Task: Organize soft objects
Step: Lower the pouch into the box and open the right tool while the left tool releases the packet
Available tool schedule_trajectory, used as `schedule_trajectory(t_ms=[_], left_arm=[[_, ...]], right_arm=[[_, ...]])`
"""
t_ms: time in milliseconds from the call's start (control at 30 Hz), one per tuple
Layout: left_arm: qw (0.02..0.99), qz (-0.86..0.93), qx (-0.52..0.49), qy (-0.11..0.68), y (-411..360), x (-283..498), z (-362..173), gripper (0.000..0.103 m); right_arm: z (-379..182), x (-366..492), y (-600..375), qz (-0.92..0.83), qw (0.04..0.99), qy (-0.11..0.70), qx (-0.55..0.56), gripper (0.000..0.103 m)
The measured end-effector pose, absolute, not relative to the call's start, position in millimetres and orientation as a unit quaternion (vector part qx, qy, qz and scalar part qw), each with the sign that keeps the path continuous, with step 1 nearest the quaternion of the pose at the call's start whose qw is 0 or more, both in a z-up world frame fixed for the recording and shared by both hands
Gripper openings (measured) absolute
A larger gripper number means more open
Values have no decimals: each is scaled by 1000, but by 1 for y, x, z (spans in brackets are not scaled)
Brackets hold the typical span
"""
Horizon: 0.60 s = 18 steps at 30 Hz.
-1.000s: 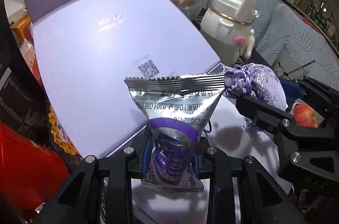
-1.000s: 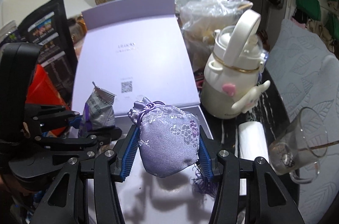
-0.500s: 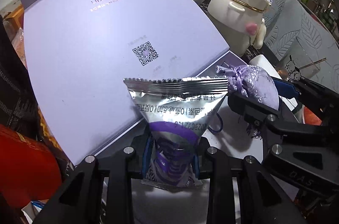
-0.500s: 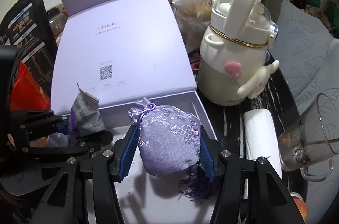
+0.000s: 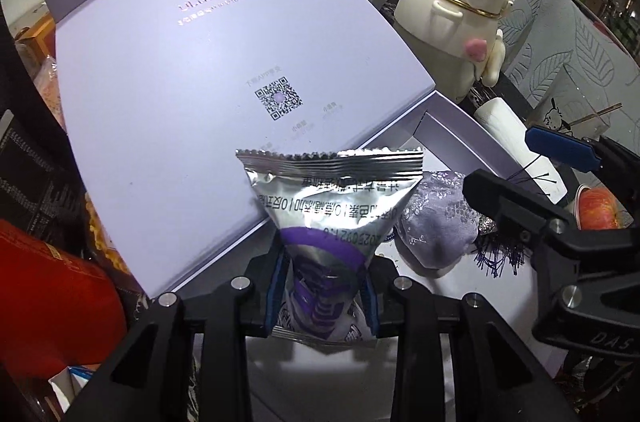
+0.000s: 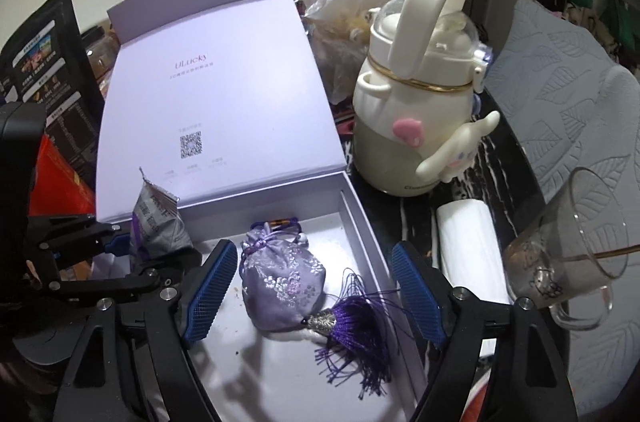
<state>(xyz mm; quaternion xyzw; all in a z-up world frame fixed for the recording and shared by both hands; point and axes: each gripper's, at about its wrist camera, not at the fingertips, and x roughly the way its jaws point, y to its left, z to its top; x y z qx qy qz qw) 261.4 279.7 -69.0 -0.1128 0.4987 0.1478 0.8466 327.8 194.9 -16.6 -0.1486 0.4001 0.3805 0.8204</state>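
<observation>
A silver and purple snack packet (image 5: 326, 246) is clamped by its lower half between the blue pads of the left gripper (image 5: 324, 296) and held upright over the near left part of the open lilac box (image 6: 360, 218). In the right wrist view the same packet (image 6: 156, 226) is seen at the box's left edge, just in front of the raised lid (image 6: 212, 94).

The right gripper (image 6: 314, 286) is spread wide, and nothing is held between its blue pads (image 6: 210, 288). A lilac embroidered pouch (image 6: 282, 282) is laid on the white floor of the box, between the two pads and touching neither. Its purple tassel (image 6: 356, 334) is spread on the floor toward the right pad.

Just right of the box, a cream kettle-shaped bottle (image 6: 416, 110), a white roll (image 6: 468, 242) and a tilted glass mug (image 6: 568, 258) are seen on the dark table.
</observation>
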Motion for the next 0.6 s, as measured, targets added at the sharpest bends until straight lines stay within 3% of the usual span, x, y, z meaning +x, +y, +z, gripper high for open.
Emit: schedule_trajectory(t_ms=[200,600], left_arm=[[854,153,-110,485,277,255,-51,52],[880,157,-103,437,269,221,8,52]], right_arm=[[0,322,188,377,828,387,-147,81],[45,299,170,373,847,351,-143,81]])
